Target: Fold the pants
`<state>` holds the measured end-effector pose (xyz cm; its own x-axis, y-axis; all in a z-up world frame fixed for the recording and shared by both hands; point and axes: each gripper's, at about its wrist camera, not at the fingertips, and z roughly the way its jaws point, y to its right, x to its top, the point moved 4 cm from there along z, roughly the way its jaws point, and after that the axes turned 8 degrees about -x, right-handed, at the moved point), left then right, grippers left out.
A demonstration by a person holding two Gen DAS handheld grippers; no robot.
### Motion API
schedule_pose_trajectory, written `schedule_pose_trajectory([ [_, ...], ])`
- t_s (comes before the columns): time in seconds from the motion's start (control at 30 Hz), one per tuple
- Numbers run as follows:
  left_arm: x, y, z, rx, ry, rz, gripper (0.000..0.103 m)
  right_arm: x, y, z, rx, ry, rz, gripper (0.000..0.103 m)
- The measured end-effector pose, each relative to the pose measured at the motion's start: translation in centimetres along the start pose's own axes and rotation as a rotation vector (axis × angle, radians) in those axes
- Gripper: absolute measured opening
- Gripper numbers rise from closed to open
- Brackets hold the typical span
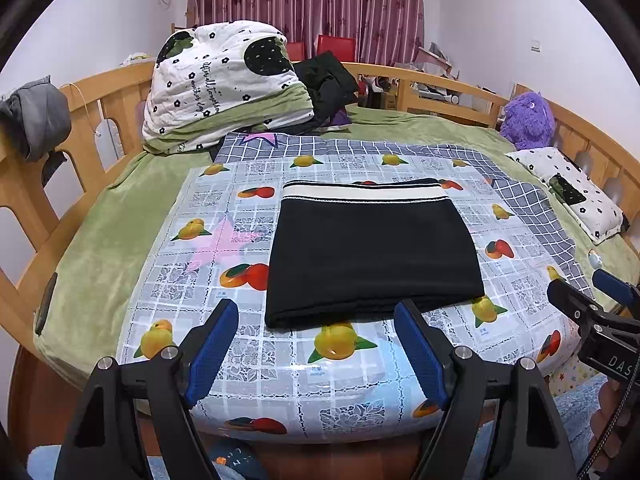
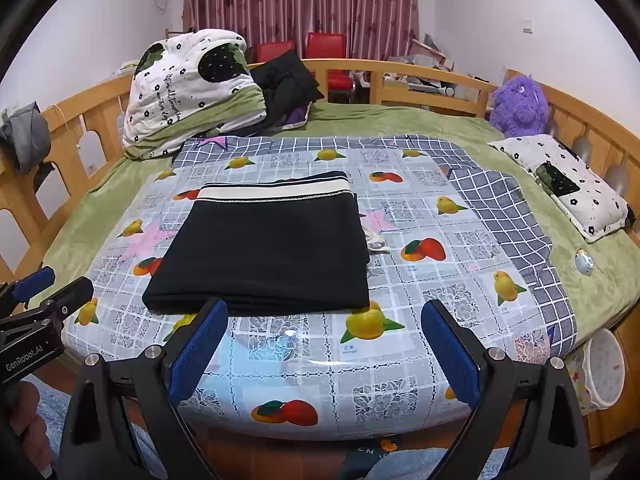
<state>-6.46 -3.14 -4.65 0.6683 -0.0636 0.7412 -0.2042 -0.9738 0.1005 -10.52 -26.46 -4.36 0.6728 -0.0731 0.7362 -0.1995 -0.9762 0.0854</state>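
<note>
Black pants (image 1: 374, 252) with a white-striped waistband lie folded into a flat rectangle on the fruit-print plastic sheet (image 1: 280, 364) on the bed; they also show in the right wrist view (image 2: 264, 248). My left gripper (image 1: 316, 312) is open and empty, hovering just short of the pants' near edge. My right gripper (image 2: 324, 312) is open and empty, also just short of the near edge. The right gripper shows at the right edge of the left wrist view (image 1: 580, 296); the left gripper shows at the left edge of the right wrist view (image 2: 52, 284).
A folded quilt (image 1: 224, 84) and dark clothes (image 1: 328, 84) sit at the far side. A purple plush toy (image 1: 528, 120) and a pillow (image 1: 572, 196) lie at the right. A small white cloth (image 2: 376, 242) lies beside the pants. Wooden rails (image 1: 80, 120) ring the bed.
</note>
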Motion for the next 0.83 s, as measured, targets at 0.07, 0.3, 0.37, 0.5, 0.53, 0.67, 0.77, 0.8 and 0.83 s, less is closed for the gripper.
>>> schedule_pose_trajectory([
  [0.07,-0.01,-0.02,0.00,0.000,-0.001,0.000,0.079,0.00,-0.07,0.00,0.000,0.000,0.000,0.096],
  [0.3,0.06,-0.07,-0.06,-0.001,0.001,0.003,0.079,0.00,-0.06,-0.01,0.000,0.000,0.002,0.096],
  [0.37,0.08,-0.06,-0.09,-0.002,0.002,0.002,0.079,-0.01,0.00,0.01,-0.001,-0.001,0.000,0.096],
  [0.5,0.07,-0.03,-0.10,-0.001,0.002,0.002,0.079,-0.01,-0.05,0.03,-0.001,-0.001,0.002,0.096],
  [0.53,0.07,-0.02,-0.10,-0.001,0.003,0.002,0.079,0.00,0.00,0.02,-0.002,-0.001,0.001,0.096],
  [0.67,0.05,-0.05,-0.09,0.000,0.002,0.001,0.079,0.02,0.00,0.02,-0.001,0.001,0.001,0.096],
  [0.77,0.13,-0.10,-0.17,0.004,0.008,-0.004,0.079,-0.02,-0.08,0.06,-0.001,0.001,0.003,0.096],
  [0.8,0.14,-0.01,-0.23,-0.003,0.012,0.003,0.079,-0.03,-0.09,0.07,-0.002,0.001,0.003,0.096],
  [0.83,0.26,0.23,-0.37,-0.006,0.013,0.010,0.079,0.00,-0.08,0.04,-0.002,0.001,0.003,0.096],
])
